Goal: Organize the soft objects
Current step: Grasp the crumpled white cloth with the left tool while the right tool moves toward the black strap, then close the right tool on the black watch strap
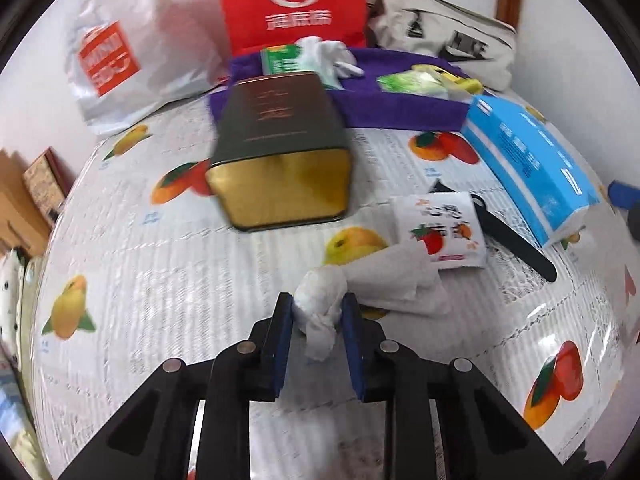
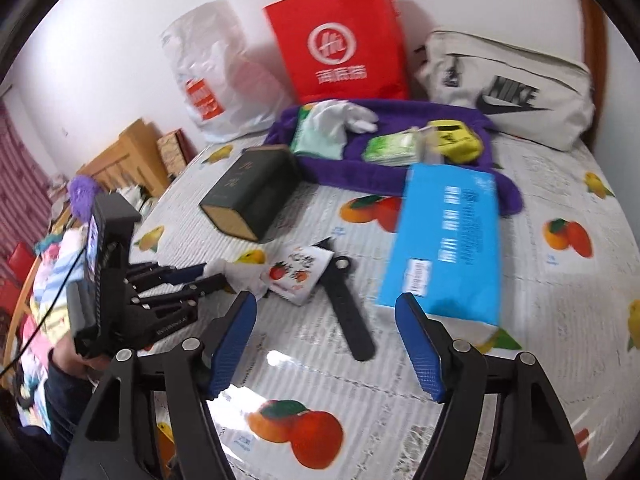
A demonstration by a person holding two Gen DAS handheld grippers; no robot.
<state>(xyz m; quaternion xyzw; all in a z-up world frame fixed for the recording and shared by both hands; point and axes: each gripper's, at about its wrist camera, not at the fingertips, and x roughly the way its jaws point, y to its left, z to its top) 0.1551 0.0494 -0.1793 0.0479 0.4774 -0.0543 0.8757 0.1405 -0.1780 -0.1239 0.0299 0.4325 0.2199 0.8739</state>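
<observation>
My left gripper [image 1: 317,307] is shut on a crumpled white paper towel [image 1: 320,300] just above the fruit-print tablecloth [image 1: 160,280]; the towel's loose end [image 1: 396,280] trails right. The left gripper also shows in the right wrist view [image 2: 212,274], holding the towel [image 2: 240,270]. A small tissue pack with fruit print [image 1: 444,228] [image 2: 300,276] lies beside it. My right gripper [image 2: 326,344] is open and empty over the table, near a blue tissue pack [image 2: 448,240] [image 1: 528,168]. A purple towel [image 2: 360,176] [image 1: 360,100] at the back holds white gloves [image 2: 340,118], green packs and a yellow item.
A dark green tin [image 1: 280,152] [image 2: 248,196] lies in the middle. A black flat tool [image 2: 348,312] [image 1: 516,240] lies by the small pack. A red bag [image 2: 340,40], a white plastic bag [image 2: 216,72] and a beige Nike bag [image 2: 508,92] stand along the wall.
</observation>
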